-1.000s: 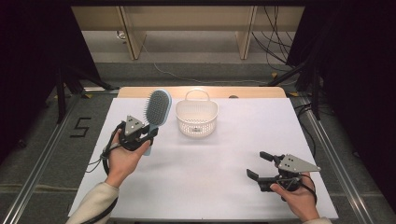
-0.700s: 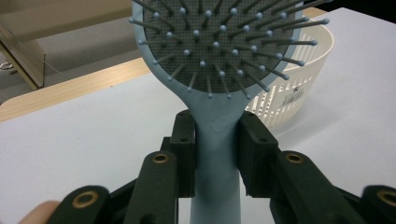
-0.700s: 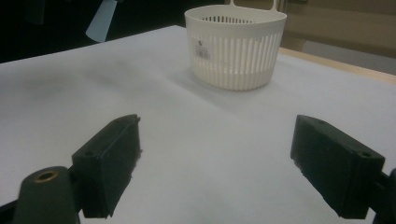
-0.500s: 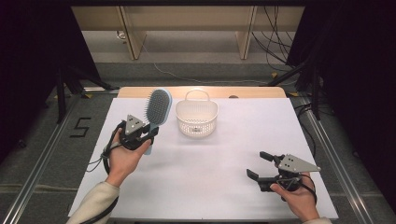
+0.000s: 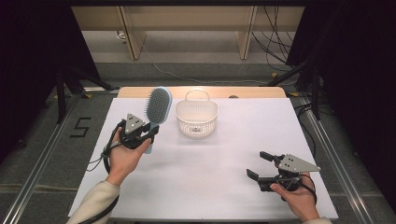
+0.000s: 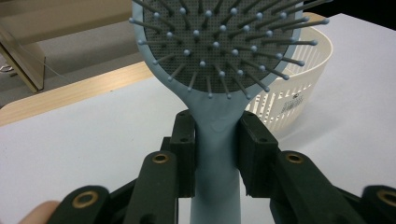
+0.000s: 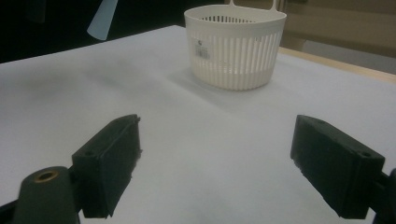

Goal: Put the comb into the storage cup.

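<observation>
My left gripper is shut on the handle of a light blue hairbrush, held above the left side of the table with the bristled head tilted up toward the basket. In the left gripper view both pads clamp the hairbrush at its neck, the grey bristle pad facing the camera. A white slotted basket with a handle stands at the table's far middle, just right of the brush. My right gripper rests low at the near right, jaws wide open with nothing between them.
The white table top has a wooden strip along its far edge. Dark curtains flank both sides, and cables lie on the floor beyond. The basket stands ahead in the right gripper view, and the brush handle's tip hangs at the upper left.
</observation>
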A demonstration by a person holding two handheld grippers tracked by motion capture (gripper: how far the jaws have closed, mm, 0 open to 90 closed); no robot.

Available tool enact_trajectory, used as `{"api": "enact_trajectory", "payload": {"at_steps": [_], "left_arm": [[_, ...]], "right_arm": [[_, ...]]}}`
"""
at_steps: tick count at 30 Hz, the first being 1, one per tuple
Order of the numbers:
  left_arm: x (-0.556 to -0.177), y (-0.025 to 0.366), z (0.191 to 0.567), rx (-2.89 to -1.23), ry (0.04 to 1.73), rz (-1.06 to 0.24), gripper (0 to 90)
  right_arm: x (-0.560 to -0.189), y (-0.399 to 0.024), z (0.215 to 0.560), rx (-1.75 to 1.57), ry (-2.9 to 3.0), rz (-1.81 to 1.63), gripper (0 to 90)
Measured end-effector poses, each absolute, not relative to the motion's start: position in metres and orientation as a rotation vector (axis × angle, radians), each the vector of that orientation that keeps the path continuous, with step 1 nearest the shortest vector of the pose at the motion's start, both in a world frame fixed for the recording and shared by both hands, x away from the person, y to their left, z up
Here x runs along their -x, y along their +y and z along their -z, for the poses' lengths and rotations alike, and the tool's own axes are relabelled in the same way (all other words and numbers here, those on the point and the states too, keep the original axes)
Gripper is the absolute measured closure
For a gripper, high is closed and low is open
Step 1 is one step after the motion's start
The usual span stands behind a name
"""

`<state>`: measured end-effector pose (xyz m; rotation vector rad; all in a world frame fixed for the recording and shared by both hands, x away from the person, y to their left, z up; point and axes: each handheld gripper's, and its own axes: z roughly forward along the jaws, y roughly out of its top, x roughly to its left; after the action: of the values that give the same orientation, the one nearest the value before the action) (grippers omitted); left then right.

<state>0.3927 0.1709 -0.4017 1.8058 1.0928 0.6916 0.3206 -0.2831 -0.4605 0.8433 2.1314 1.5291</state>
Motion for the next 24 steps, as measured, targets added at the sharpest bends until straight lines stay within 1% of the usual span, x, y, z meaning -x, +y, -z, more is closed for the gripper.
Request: {"api": "enact_trajectory", "payload": {"at_steps": [24], "left_arm": [[-0.3973,0.1652,0.3969,-1.79,1.065,-0.708,69.9]], "right_arm": [[-0.321,-0.2836,0.4608,-0.85,2.128,-1.528,16.6]]}}
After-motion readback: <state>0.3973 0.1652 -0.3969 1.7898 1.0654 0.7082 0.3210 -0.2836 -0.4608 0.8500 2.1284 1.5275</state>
